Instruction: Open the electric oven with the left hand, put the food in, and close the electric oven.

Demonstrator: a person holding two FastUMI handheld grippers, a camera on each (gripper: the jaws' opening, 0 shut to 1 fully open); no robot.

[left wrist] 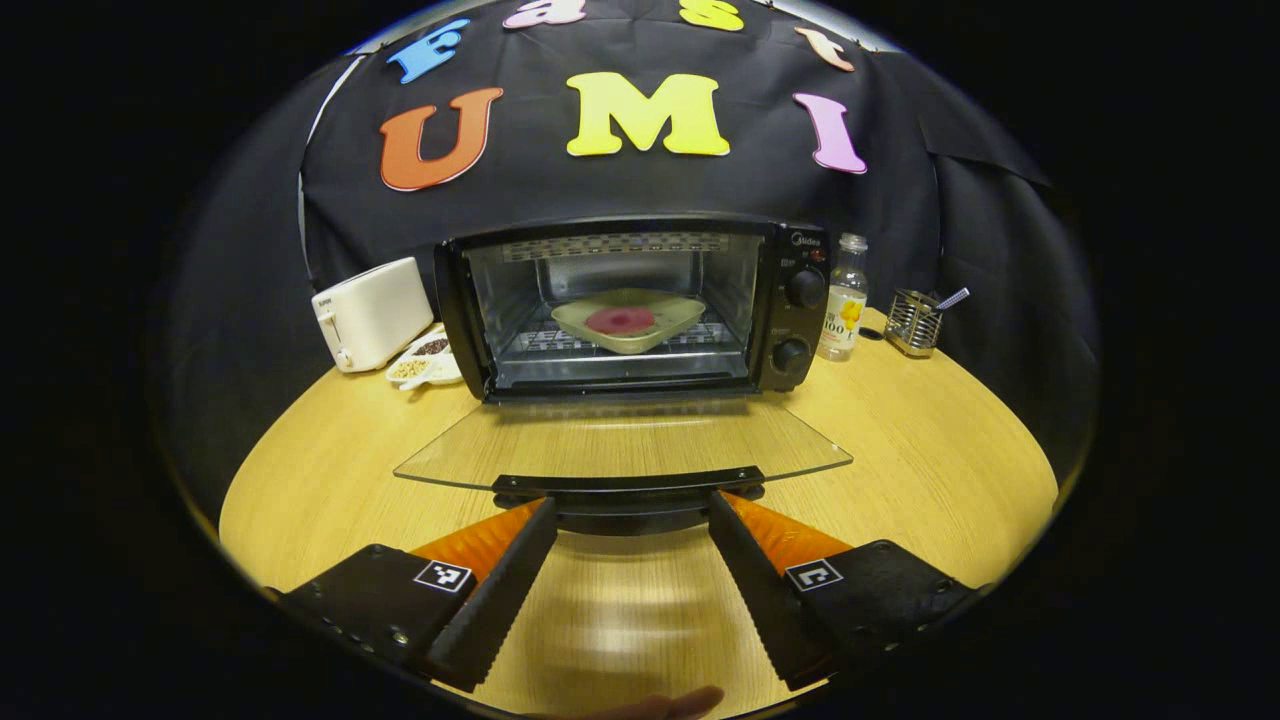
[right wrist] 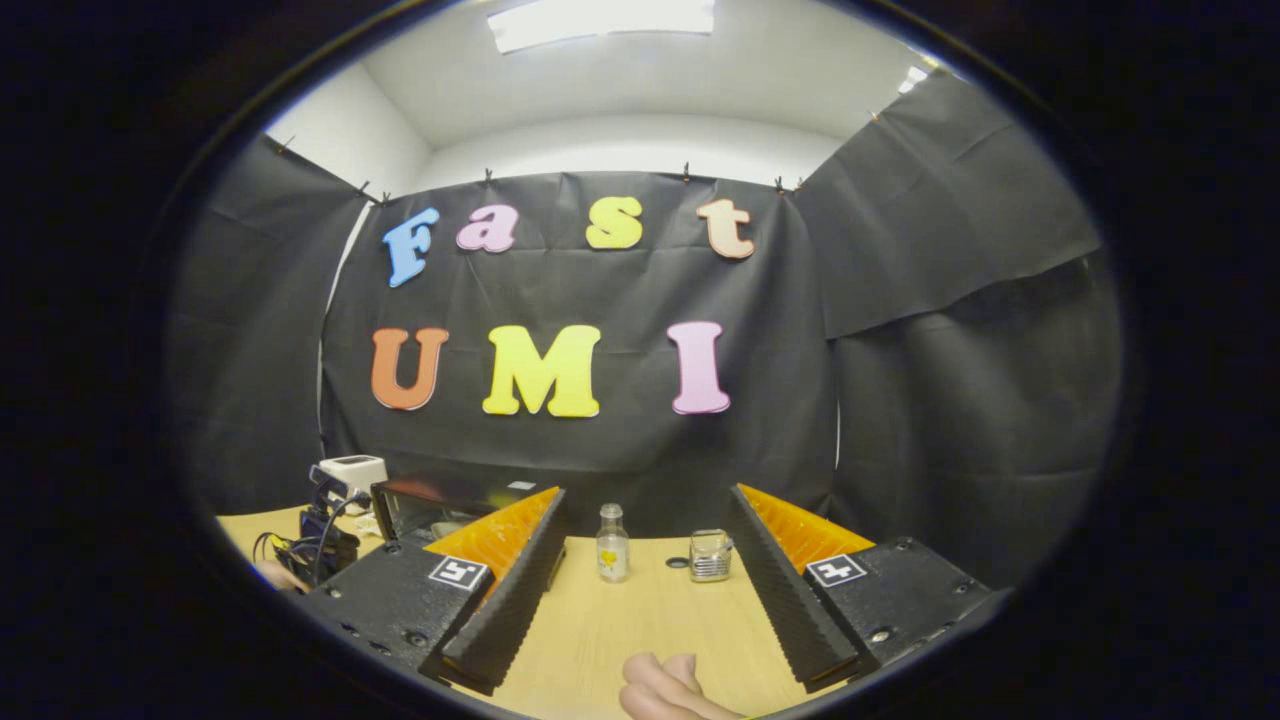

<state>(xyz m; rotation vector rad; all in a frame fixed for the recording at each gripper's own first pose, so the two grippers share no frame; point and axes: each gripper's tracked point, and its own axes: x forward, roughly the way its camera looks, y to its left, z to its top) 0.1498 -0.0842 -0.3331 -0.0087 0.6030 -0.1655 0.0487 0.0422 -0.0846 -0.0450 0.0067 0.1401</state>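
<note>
The black electric oven (left wrist: 640,305) stands at the back of the wooden table, its glass door (left wrist: 620,440) folded down flat toward me. Inside on the rack sits a pale plate (left wrist: 665,322) with a red round piece of food (left wrist: 620,320). My left gripper (left wrist: 632,503) is open, its fingertips right at the door's black handle (left wrist: 628,487), one on each side of the handle's middle. In the right gripper view my right gripper (right wrist: 645,497) is open and holds nothing, raised over the table right of the oven (right wrist: 440,505).
A white toaster (left wrist: 370,312) and a small dish of seeds (left wrist: 425,362) stand left of the oven. A clear bottle (left wrist: 843,298) and a wire holder (left wrist: 915,320) stand to its right. Bare table (left wrist: 900,460) lies on both sides of the door.
</note>
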